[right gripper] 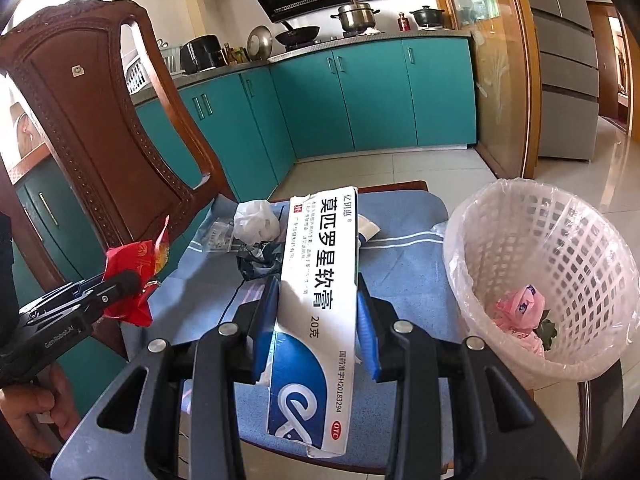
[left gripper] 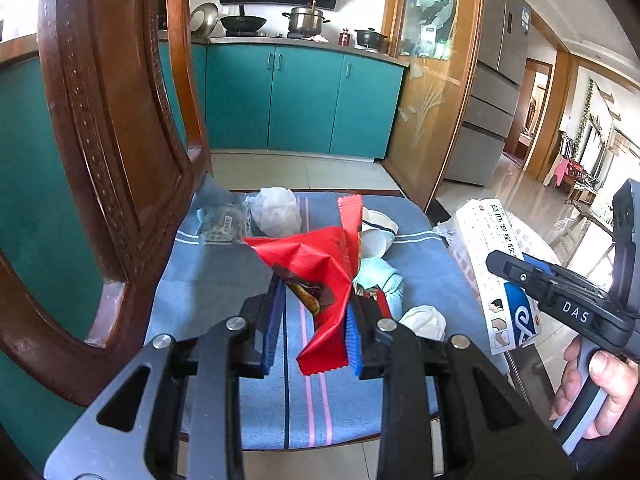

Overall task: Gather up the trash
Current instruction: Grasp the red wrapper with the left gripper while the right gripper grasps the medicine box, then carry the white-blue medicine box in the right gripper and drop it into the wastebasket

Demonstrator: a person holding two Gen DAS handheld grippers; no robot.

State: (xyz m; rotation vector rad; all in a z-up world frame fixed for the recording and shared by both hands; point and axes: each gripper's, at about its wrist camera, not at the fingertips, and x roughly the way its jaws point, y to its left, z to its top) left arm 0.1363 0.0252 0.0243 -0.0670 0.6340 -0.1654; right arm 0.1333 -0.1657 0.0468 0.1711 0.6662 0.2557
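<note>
Your left gripper (left gripper: pixel 314 300) is clamped on the red wrapper (left gripper: pixel 320 268), held above the blue striped cushion (left gripper: pixel 224 276). Your right gripper (right gripper: pixel 318 320) pinches the white ointment box (right gripper: pixel 320 280) over the same cushion. Right of the cushion stands the lined white basket (right gripper: pixel 472 240); 2 crumpled tissues (left gripper: pixel 276 212) lie on the cushion.

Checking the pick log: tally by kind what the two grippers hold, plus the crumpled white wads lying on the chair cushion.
Red wrapper: 1
Ointment box: 1
White paper wads: 2
Total: 4
</note>
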